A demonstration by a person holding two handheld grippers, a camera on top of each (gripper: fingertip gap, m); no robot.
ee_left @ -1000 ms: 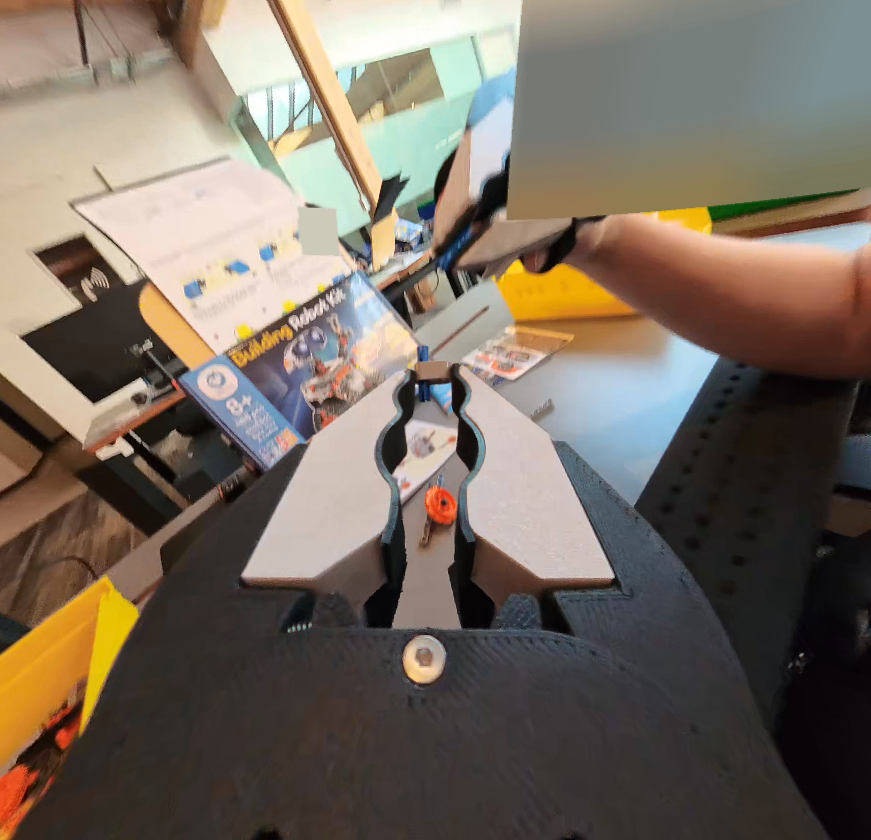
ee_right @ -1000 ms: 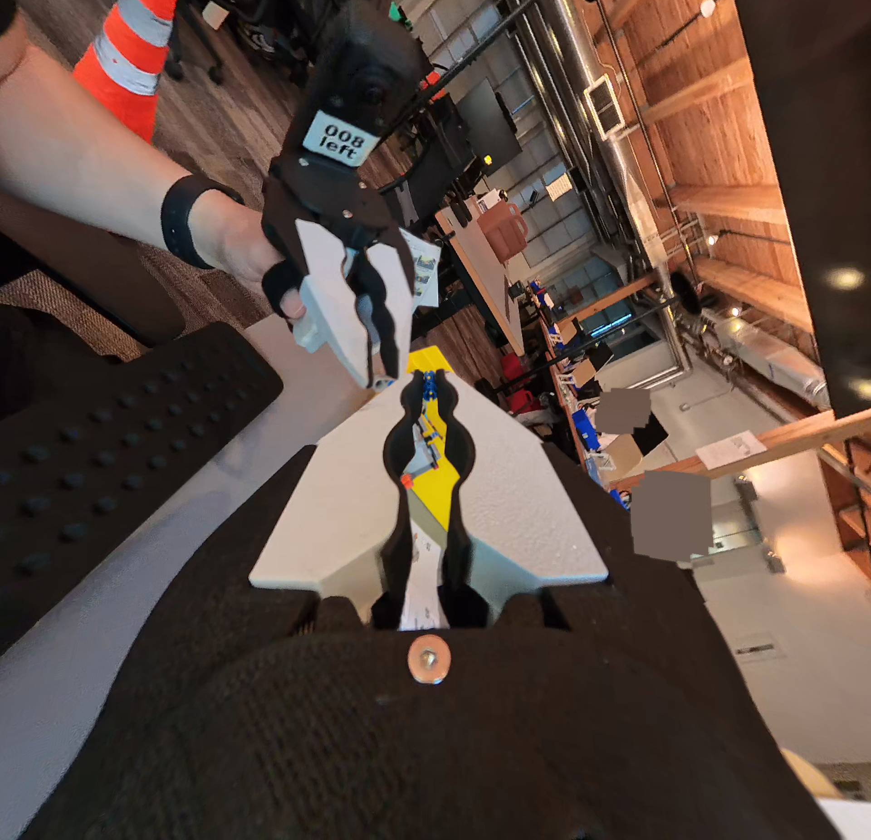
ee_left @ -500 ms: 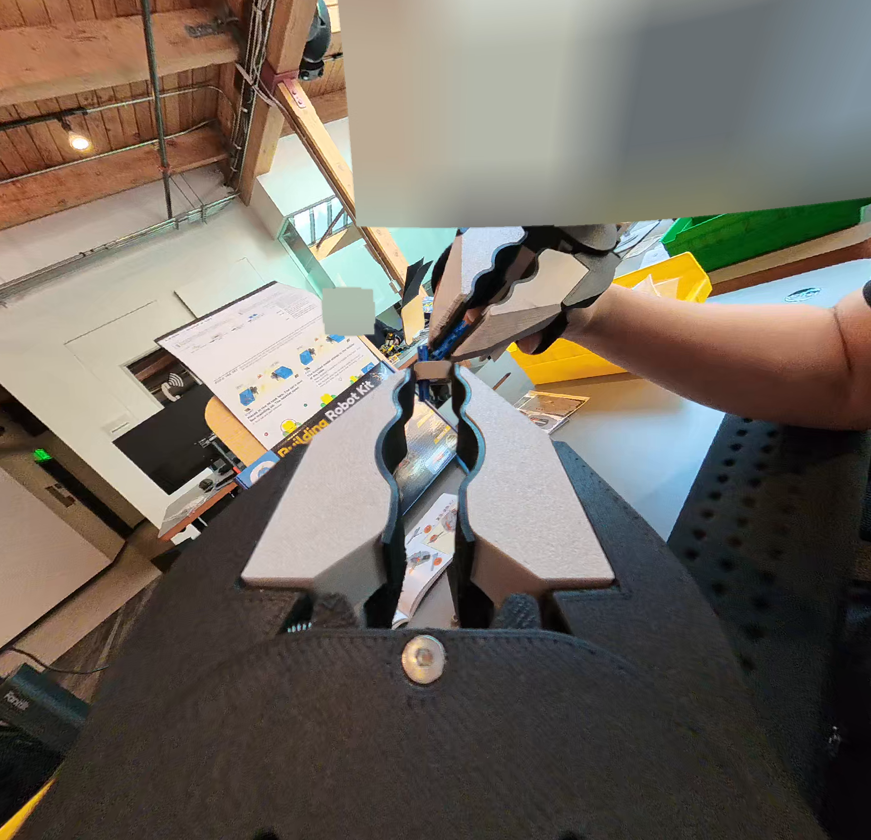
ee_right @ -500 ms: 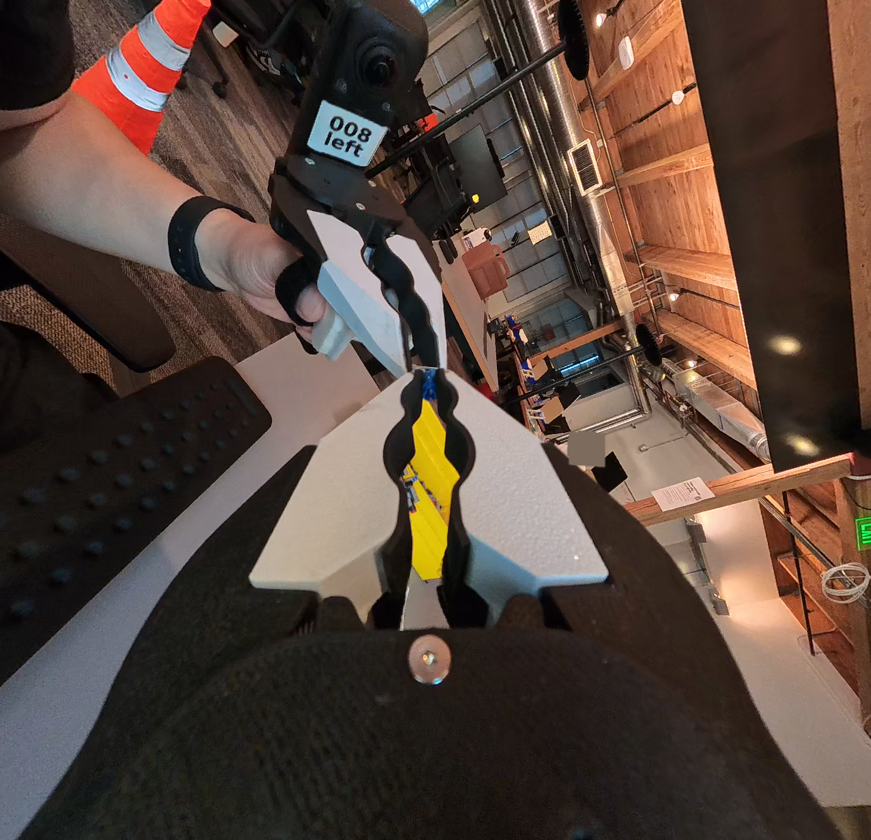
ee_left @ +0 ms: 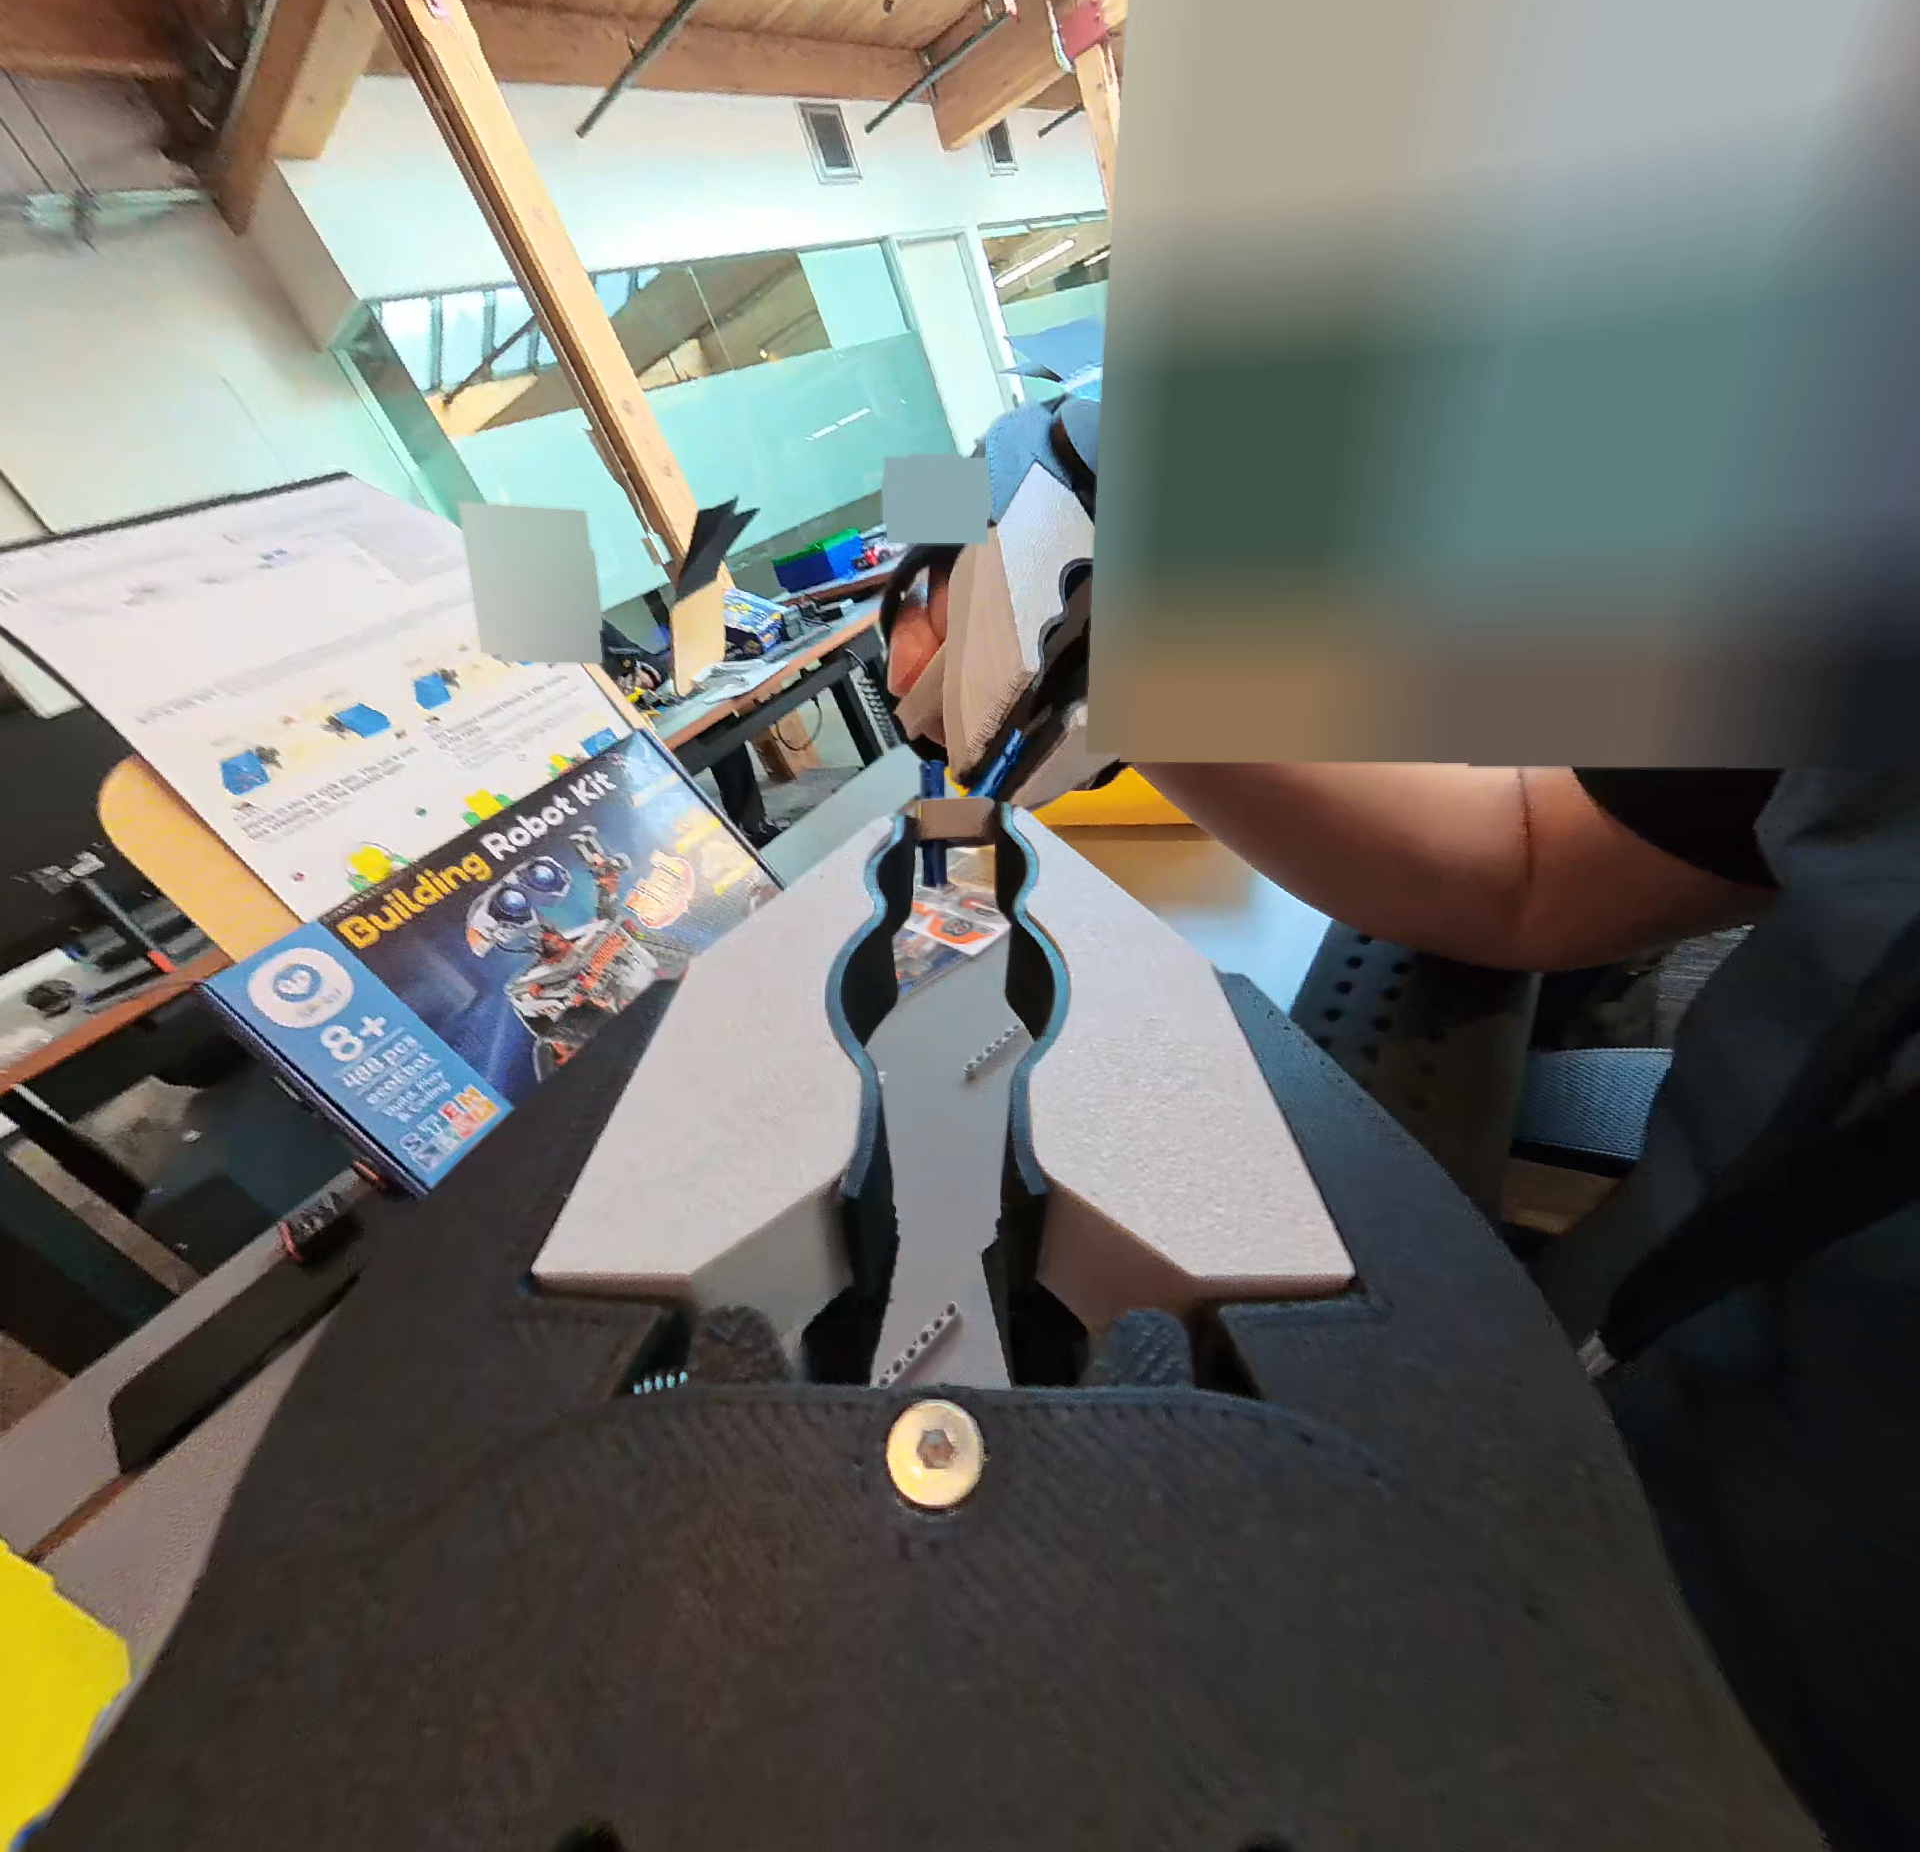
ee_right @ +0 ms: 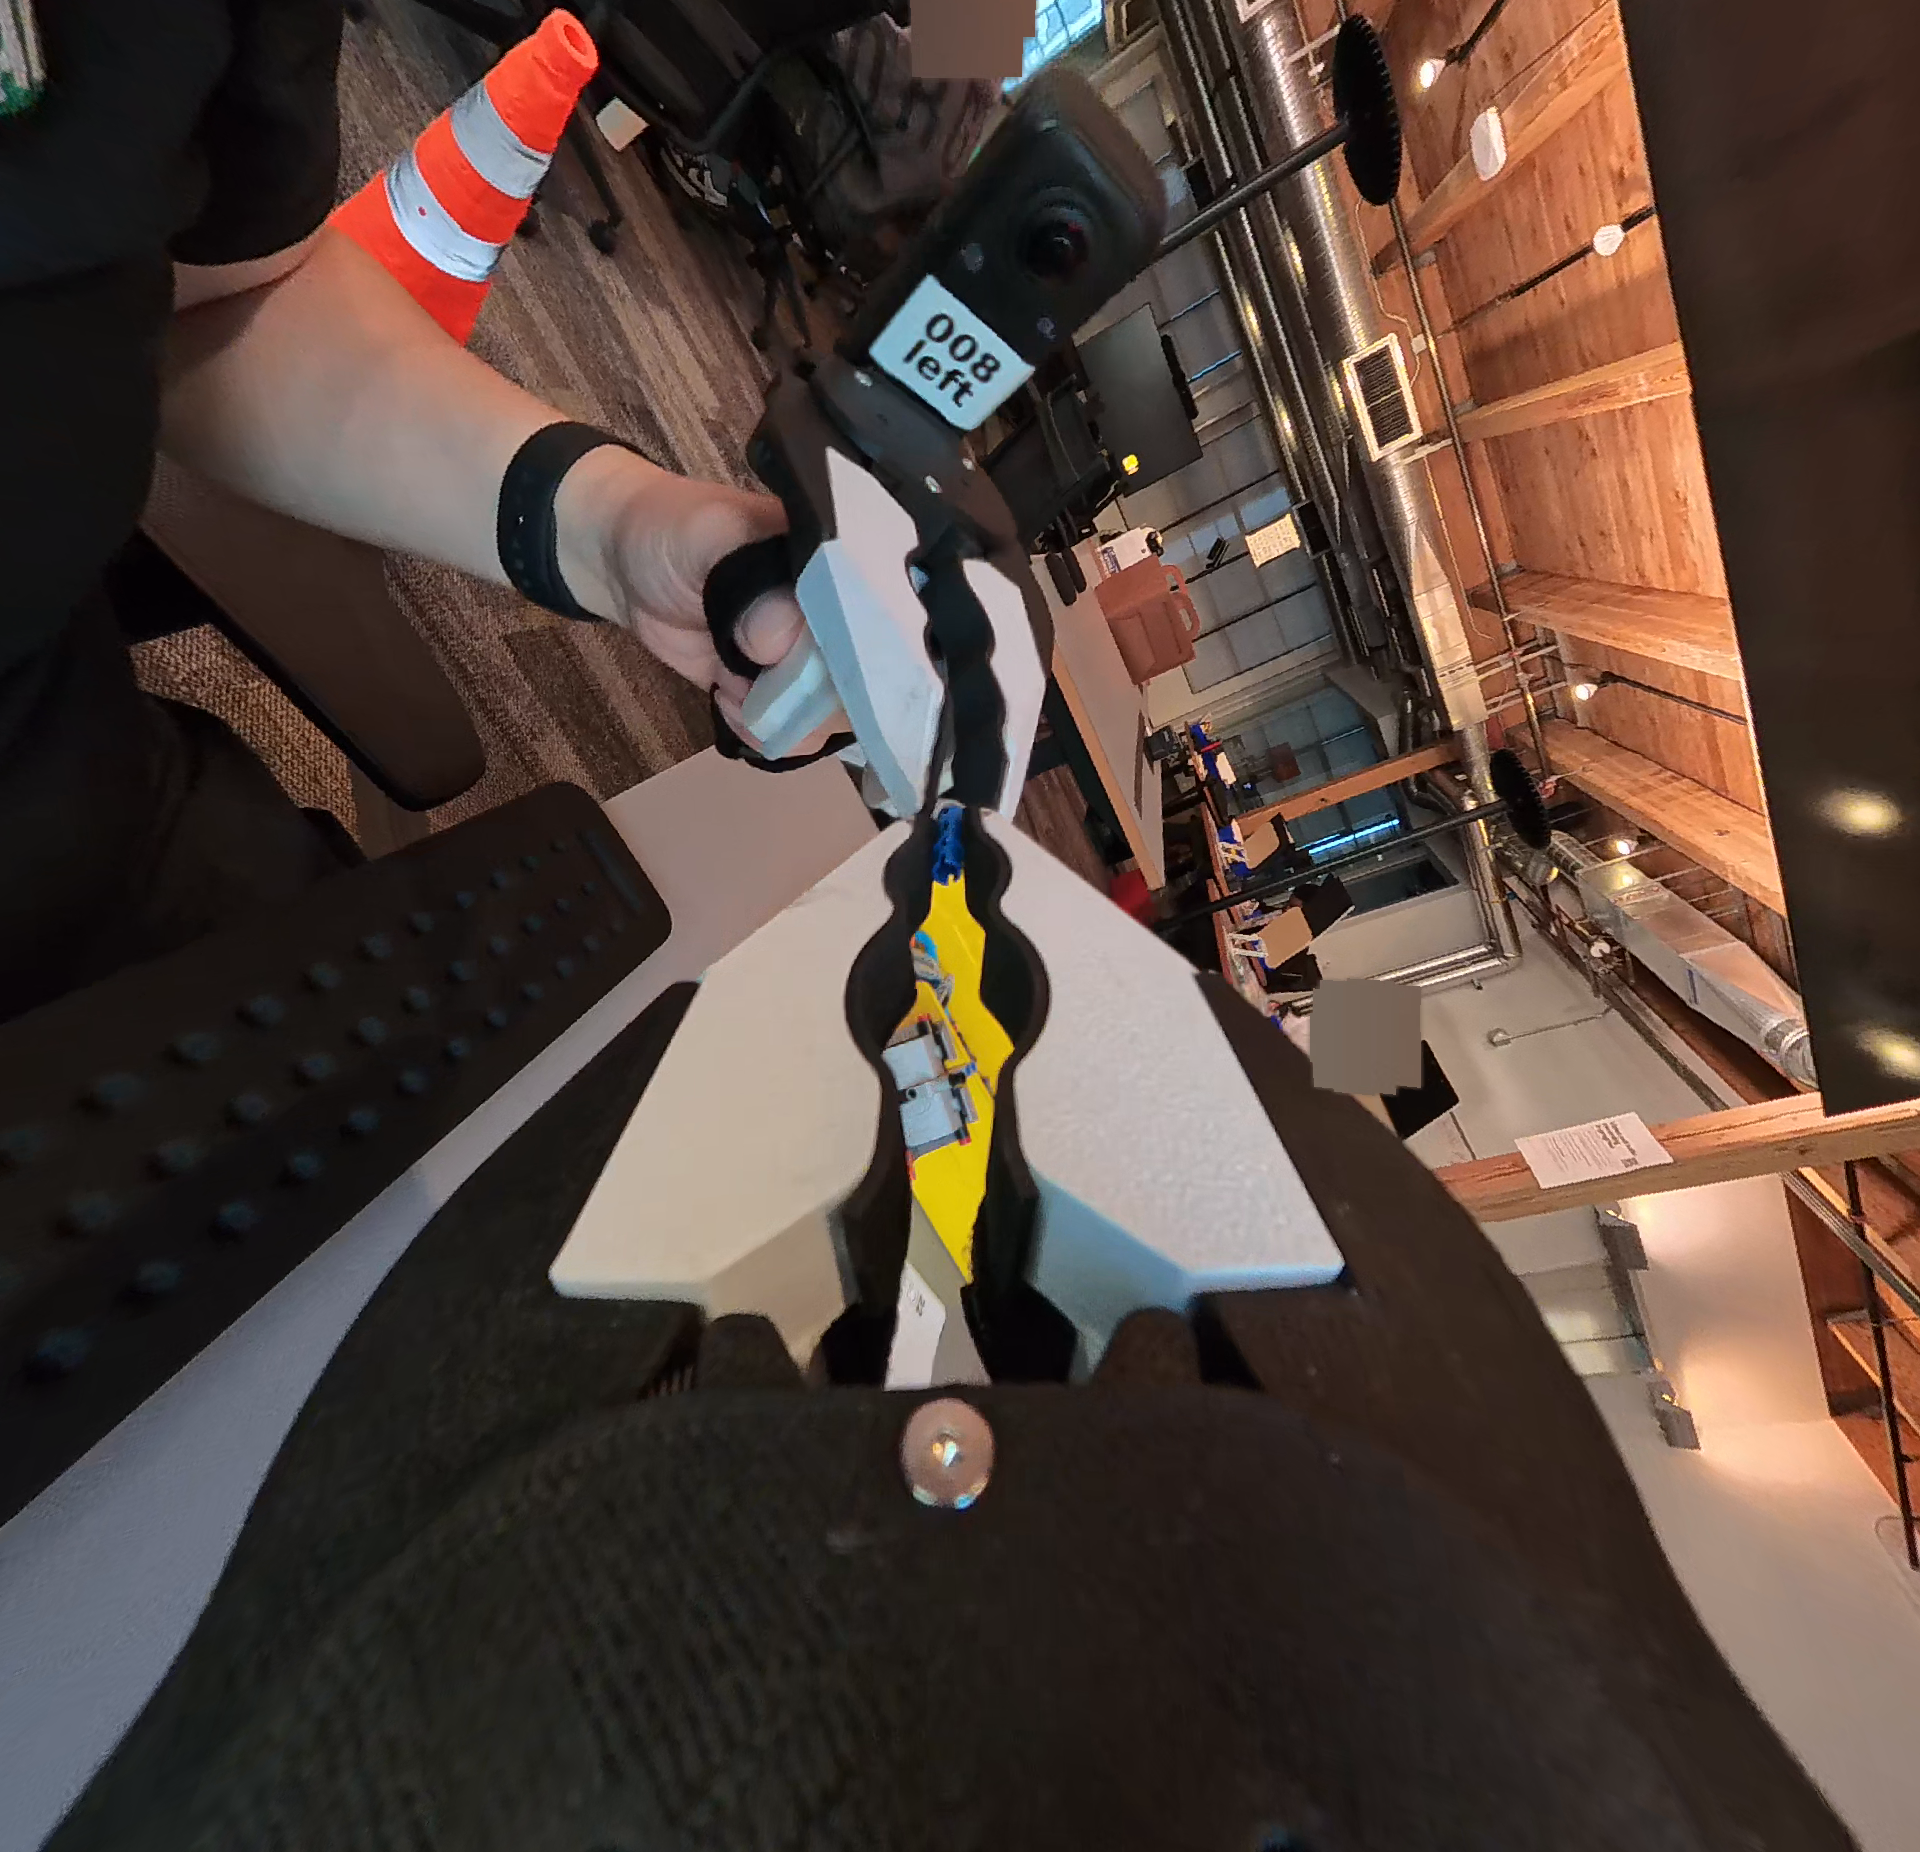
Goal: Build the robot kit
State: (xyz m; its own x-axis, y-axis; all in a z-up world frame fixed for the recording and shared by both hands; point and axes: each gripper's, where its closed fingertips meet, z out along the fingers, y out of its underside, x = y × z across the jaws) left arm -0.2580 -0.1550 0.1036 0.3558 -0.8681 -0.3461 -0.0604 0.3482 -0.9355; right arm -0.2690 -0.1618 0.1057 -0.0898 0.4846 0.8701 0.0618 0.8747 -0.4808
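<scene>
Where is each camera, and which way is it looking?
Left wrist view: sits on the left gripper, looking along its fingers over a grey table; a forearm shows.
Right wrist view: sits on the right gripper, looking at the left gripper; a hand shows.
Shared: both grippers and a small blue part.

Left wrist view: close behind left gripper (ee_left: 951,826), facing forward across the table (ee_left: 1236,898); right gripper (ee_left: 1013,649) at 12 o'clock. Right wrist view: close behind right gripper (ee_right: 940,841), apparently rolled sideways; left gripper at 12 o'clock. Shared: both tips and a blue part (ee_right: 943,848).
</scene>
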